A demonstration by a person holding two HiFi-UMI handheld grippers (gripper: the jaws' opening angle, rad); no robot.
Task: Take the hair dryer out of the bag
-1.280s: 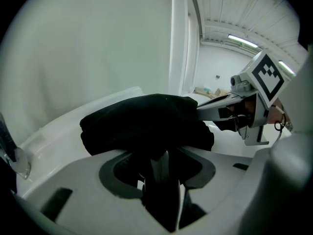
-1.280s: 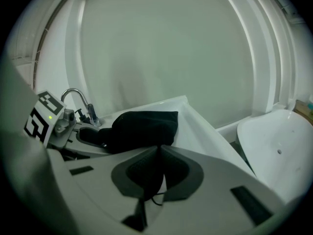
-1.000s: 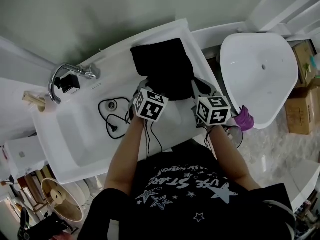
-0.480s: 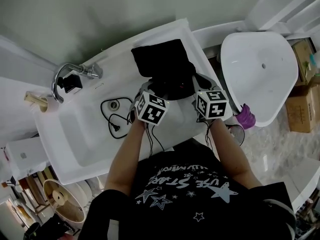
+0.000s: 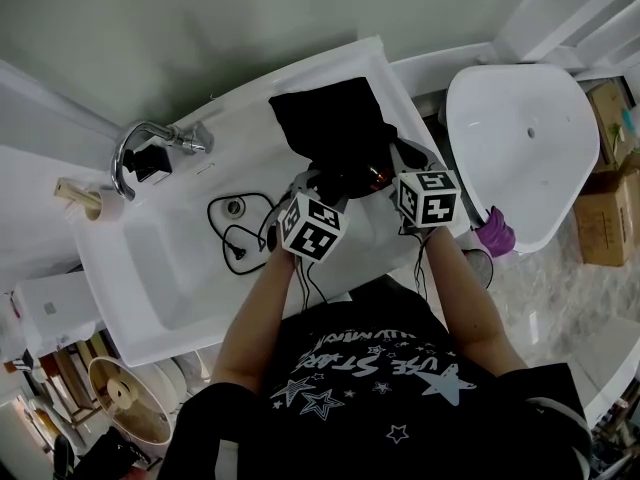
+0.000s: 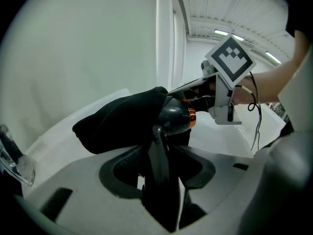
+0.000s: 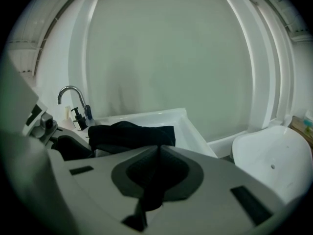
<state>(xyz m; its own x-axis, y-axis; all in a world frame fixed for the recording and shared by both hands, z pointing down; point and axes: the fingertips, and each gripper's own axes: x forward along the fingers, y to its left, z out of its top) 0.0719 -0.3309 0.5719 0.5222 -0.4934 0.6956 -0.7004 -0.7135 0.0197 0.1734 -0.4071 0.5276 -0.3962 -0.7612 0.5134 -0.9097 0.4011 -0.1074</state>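
- A person is standing at a white sink counter (image 5: 170,293), holding a gripper in each hand.
- A black bag (image 5: 330,118) is lying on the flat part of the counter, to the right of the basin.
- The hair dryer (image 6: 174,115) is poking out of the bag's near opening (it is dark grey, with a copper-coloured ring at one end). Its head is showing in front of the fabric.
- The left gripper (image 6: 157,153) is clamping its fingers on the dryer's dark handle.
- The right gripper (image 7: 157,164) is pinching a fold of the bag's black fabric just beside the dryer, its fingers closed almost together.
- A black cord (image 5: 237,230) is lying looped in the basin, near a curved chrome tap (image 5: 180,138).
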